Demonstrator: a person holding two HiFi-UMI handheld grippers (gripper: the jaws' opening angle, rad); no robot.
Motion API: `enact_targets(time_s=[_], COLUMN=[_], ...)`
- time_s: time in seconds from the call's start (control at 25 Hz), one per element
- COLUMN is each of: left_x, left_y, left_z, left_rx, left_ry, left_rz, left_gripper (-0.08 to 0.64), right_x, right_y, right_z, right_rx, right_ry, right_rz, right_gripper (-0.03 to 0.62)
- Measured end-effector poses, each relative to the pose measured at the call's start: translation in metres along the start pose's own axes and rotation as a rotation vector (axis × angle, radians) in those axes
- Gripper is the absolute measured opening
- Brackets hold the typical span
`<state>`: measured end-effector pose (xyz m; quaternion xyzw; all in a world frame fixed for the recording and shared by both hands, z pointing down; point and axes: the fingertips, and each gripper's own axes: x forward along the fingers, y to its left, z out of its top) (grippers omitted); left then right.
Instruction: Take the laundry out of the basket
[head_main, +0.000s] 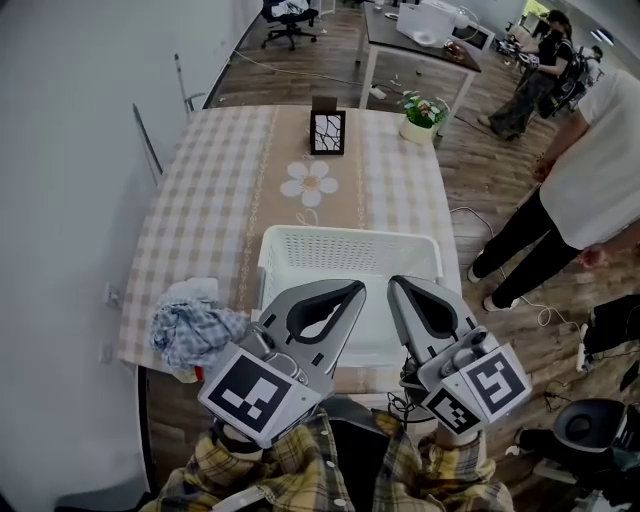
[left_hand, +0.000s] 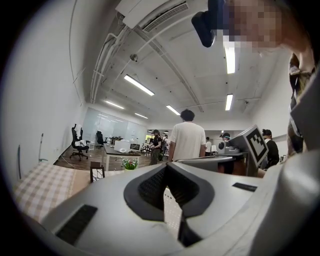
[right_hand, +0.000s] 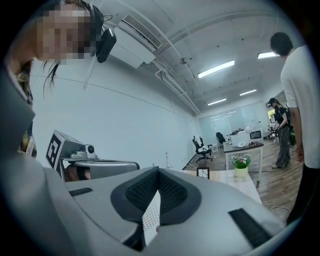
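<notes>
The white laundry basket (head_main: 345, 252) stands at the near end of the checked table; the part of its inside that shows is bare white. A crumpled blue-grey heap of laundry (head_main: 190, 330) lies on the table to the basket's left, close to the table's corner. Both grippers hover above the basket's near half, tips pointing away from me. My left gripper (head_main: 355, 290) is shut with nothing between its jaws, as the left gripper view (left_hand: 166, 169) confirms. My right gripper (head_main: 396, 283) is likewise shut and empty, also seen in the right gripper view (right_hand: 159, 172).
A small black picture frame (head_main: 327, 132) and a potted plant (head_main: 422, 115) stand at the table's far end. A person in a white shirt (head_main: 590, 170) stands right of the table. A desk (head_main: 420, 35) and an office chair (head_main: 290, 20) lie beyond.
</notes>
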<state>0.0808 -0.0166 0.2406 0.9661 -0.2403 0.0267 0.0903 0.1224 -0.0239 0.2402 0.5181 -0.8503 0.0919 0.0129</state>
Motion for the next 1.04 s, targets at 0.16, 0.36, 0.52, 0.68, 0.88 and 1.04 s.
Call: enact_targets(time_s=[0.16, 0.36, 0.52, 0.68, 0.88, 1.04], left_x=[0.0008, -0.0009, -0.0021, -0.0015, 0.0017, 0.0057], left_y=[0.0015, 0.0022, 0.003, 0.0051, 0.0051, 0.0064], left_z=[-0.0003, 0.0009, 0.0027, 0.0023, -0.0017, -0.0049], left_rx=[0.002, 0.002, 0.001, 0.0, 0.001, 0.0], left_ry=[0.003, -0.003, -0.004, -0.005, -0.004, 0.001], left_rz=[-0.007, -0.014, -0.015, -0.014, -0.008, -0.002], left_gripper=[0.015, 0.017, 0.017, 0.017, 0.017, 0.017], right_x=[0.0031, 0.0045, 0.0061, 0.0094, 0.01, 0.0108], right_y=[0.0016, 0.0029, 0.0049, 0.0059, 0.0032, -0.0015], right_z=[0.0004, 0.002, 0.0021, -0.0002, -0.0039, -0.006], right_rx=[-0.002, -0.011, -0.014, -0.016, -0.014, -0.011], right_ry=[0.001, 0.003, 0.011, 0.022, 0.02, 0.019], right_rz=[0.004, -0.003, 0.002, 0.01, 0.018, 0.018], right_gripper=[0.008, 0.008, 0.008, 0.008, 0.008, 0.008])
